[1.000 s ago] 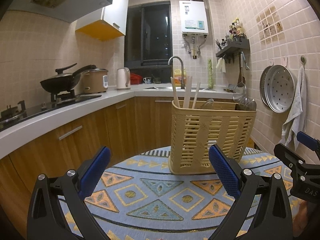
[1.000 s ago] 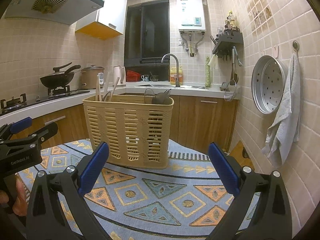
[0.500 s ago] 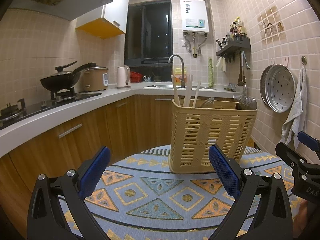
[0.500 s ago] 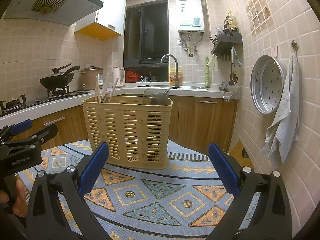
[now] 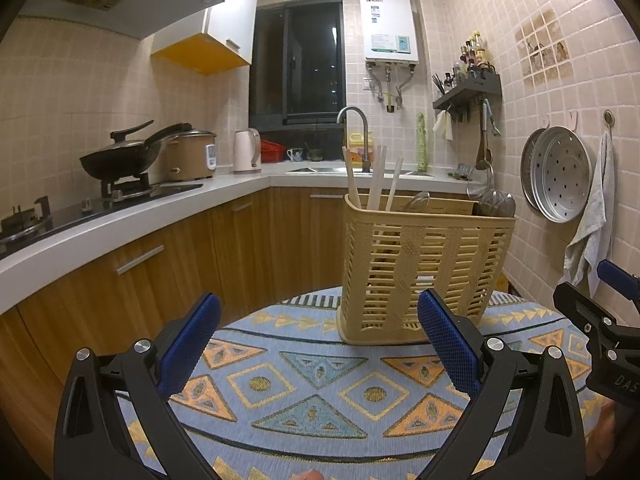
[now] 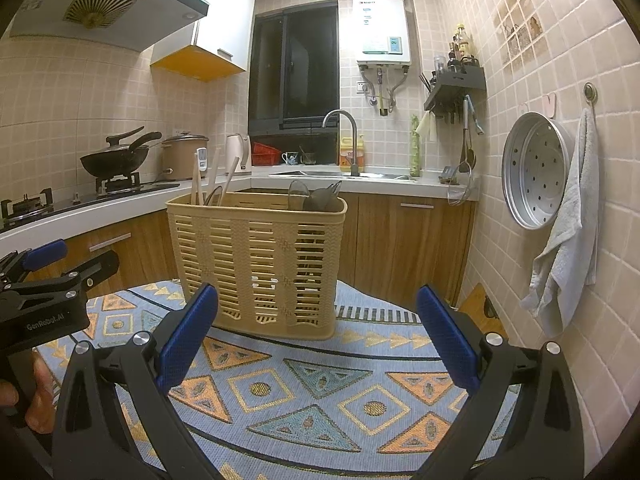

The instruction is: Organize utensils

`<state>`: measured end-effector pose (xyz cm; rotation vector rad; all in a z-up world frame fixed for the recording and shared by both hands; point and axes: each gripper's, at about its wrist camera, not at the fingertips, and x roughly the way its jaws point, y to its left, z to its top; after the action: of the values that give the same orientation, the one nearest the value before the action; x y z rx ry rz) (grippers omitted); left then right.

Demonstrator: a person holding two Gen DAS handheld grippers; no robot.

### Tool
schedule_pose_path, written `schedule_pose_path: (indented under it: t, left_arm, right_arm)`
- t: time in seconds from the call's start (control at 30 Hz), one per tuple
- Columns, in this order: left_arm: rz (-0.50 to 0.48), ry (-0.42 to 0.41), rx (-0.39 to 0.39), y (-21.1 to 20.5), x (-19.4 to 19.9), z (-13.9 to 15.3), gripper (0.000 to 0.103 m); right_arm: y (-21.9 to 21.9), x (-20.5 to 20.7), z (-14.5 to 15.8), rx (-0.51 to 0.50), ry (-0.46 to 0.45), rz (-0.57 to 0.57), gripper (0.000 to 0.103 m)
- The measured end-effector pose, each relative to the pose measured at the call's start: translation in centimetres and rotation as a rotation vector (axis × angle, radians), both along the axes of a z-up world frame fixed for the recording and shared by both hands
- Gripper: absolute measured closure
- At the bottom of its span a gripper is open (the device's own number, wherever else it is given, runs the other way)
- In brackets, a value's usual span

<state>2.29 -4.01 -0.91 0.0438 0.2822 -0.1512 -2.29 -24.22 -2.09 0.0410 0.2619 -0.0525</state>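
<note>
Basket (image 5: 424, 268) of sticks (image 5: 374, 184) and spoons (image 5: 498, 204) standing on the patterned table (image 5: 304, 392), with left tool (image 5: 318, 344) and right tool (image 6: 316, 340) near it, both wide open, holding nothing.

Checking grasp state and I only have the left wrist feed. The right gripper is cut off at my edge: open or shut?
Observer: Open. The right gripper has nothing in it.
Operator: Is it at the basket yet?
Observer: No. The basket stands ahead of it, its long side facing it, with no contact.
Operator: How does the left gripper look from there?
Observer: The left gripper sits left of the basket and clear of it, and a hand grips its handle.
</note>
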Motion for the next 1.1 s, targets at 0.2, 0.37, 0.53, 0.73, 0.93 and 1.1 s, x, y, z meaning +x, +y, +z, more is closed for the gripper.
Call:
schedule_pose_path:
  t: [0.2, 0.37, 0.53, 0.73, 0.93, 1.1]
  left_arm:
    - [0.002, 0.002, 0.005, -0.13, 0.03, 0.01, 0.008]
    - [0.004, 0.001, 0.006, -0.17, -0.05, 0.1, 0.008]
    - [0.004, 0.004, 0.008, -0.18, -0.06, 0.11, 0.008]
    - [0.003, 0.006, 0.009, -0.21, -0.07, 0.1, 0.008]
    - [0.0, 0.009, 0.014, -0.18, 0.06, 0.0, 0.008]
    - [-0.002, 0.012, 0.017, -0.15, 0.16, -0.05, 0.008]
  right_arm:
    - [0.1, -0.12, 0.04, -0.003, -0.001, 0.001, 0.008]
    - [0.11, -0.11, 0.01, -0.003, 0.0, 0.002, 0.008]
    - [0.16, -0.11, 0.03, -0.006, 0.0, 0.002, 0.008]
    - [0.2, -0.2, 0.08, -0.006, 0.0, 0.006, 0.008]
    - [0.44, -0.14, 0.05, -0.016, 0.004, 0.014, 0.008]
    - [0.49, -0.13, -0.01, -0.017, 0.006, 0.014, 0.008]
